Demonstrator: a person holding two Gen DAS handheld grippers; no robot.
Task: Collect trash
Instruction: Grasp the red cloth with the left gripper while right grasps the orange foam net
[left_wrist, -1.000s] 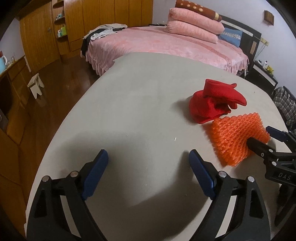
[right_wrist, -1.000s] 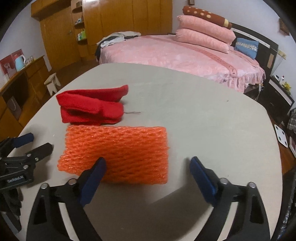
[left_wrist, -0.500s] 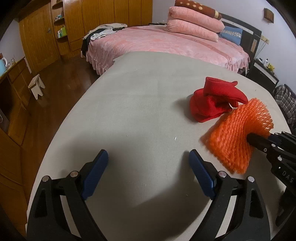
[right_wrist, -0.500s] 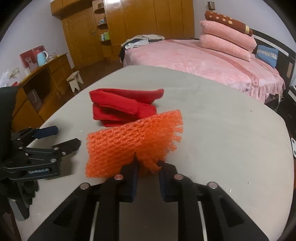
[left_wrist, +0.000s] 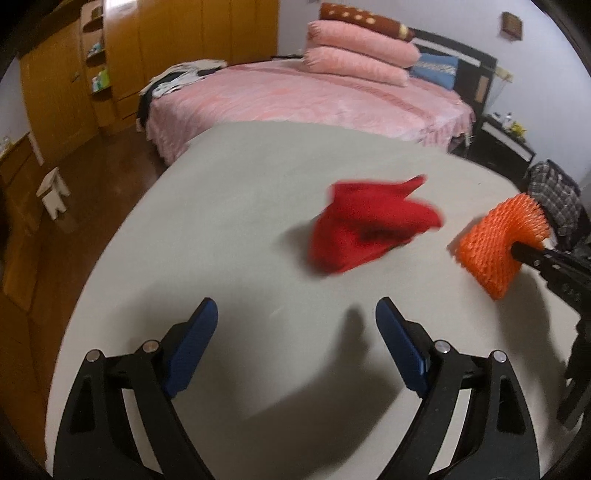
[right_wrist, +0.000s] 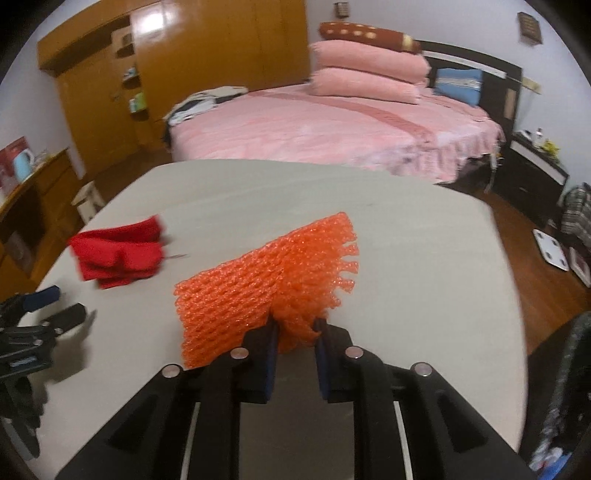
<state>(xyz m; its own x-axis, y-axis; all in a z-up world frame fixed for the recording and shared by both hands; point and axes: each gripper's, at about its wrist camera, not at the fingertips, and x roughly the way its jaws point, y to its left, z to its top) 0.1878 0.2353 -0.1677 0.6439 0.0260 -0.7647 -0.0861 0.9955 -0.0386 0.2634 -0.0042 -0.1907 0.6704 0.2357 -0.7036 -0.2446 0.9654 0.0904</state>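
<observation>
An orange foam net (right_wrist: 273, 280) is pinched between the blue pads of my right gripper (right_wrist: 295, 332) and hangs above the grey table (right_wrist: 406, 258). In the left wrist view the net (left_wrist: 498, 243) shows at the right, held off the table by the right gripper (left_wrist: 532, 254). A crumpled red cloth (left_wrist: 369, 229) lies on the table; it also shows in the right wrist view (right_wrist: 118, 254). My left gripper (left_wrist: 295, 332) is open and empty, low over the table in front of the red cloth. It appears at the left edge of the right wrist view (right_wrist: 55, 306).
A pink bed (right_wrist: 332, 136) with stacked pillows stands beyond the table's far edge. Wooden wardrobes (right_wrist: 207, 74) line the back wall. A small white stool (left_wrist: 53, 192) stands on the wood floor at left. A dark nightstand (right_wrist: 532, 173) is at right.
My right gripper closed on the orange net, lifted it off the table and carried it to the right, away from the red cloth. My left gripper stayed open and turned toward the cloth.
</observation>
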